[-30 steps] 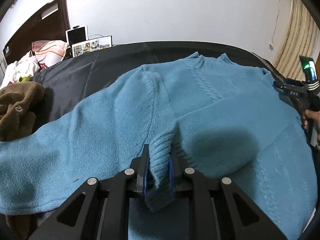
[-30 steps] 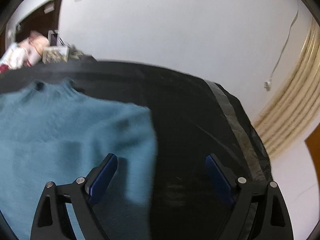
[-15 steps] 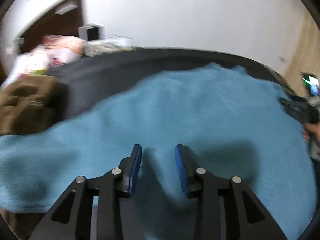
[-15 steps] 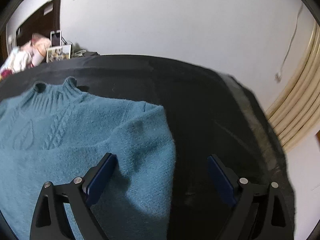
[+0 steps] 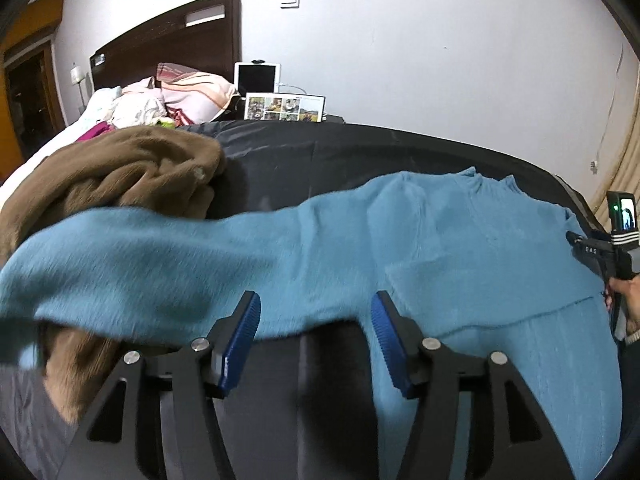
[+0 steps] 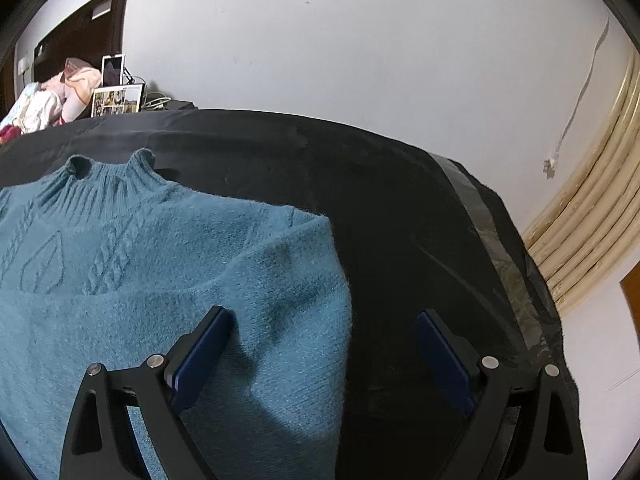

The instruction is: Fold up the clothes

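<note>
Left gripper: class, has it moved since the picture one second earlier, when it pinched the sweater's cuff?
Yes. The left gripper has let go and swung left: the headboard and brown garment now sit nearer centre.

The only legible text is "DAS", in small pale capitals on the black body of the right gripper [image 5: 596,254] at the right edge of the left wrist view. Just above it, the gripper's small lit screen [image 5: 624,213] shows marks too small to read. The photo frame [image 5: 284,108] by the wall, upper middle of the frame, shows only pictures, with no readable words.
</note>
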### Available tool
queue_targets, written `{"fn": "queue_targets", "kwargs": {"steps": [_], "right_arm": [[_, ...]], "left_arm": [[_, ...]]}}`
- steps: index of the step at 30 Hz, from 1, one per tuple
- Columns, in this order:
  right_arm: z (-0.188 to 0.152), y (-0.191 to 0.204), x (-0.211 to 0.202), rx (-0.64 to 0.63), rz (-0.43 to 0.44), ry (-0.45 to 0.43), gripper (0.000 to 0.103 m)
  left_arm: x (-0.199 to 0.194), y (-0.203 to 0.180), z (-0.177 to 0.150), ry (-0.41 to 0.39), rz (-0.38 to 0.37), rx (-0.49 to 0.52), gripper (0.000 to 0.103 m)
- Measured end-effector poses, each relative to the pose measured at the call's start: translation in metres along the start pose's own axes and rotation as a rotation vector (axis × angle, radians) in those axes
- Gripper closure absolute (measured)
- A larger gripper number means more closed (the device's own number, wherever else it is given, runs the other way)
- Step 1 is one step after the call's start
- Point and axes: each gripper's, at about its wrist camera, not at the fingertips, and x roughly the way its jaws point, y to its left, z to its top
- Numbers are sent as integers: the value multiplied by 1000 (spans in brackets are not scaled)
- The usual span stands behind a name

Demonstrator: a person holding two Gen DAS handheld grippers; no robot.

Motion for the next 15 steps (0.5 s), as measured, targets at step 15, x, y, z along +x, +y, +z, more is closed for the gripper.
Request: {"fn": "queue_targets", "kwargs": {"steps": [15], "right_arm": [[4,-4,4,-4,2,-4,8]], "left_arm": [[-70,138,-31,-72,17,-439,24]]}}
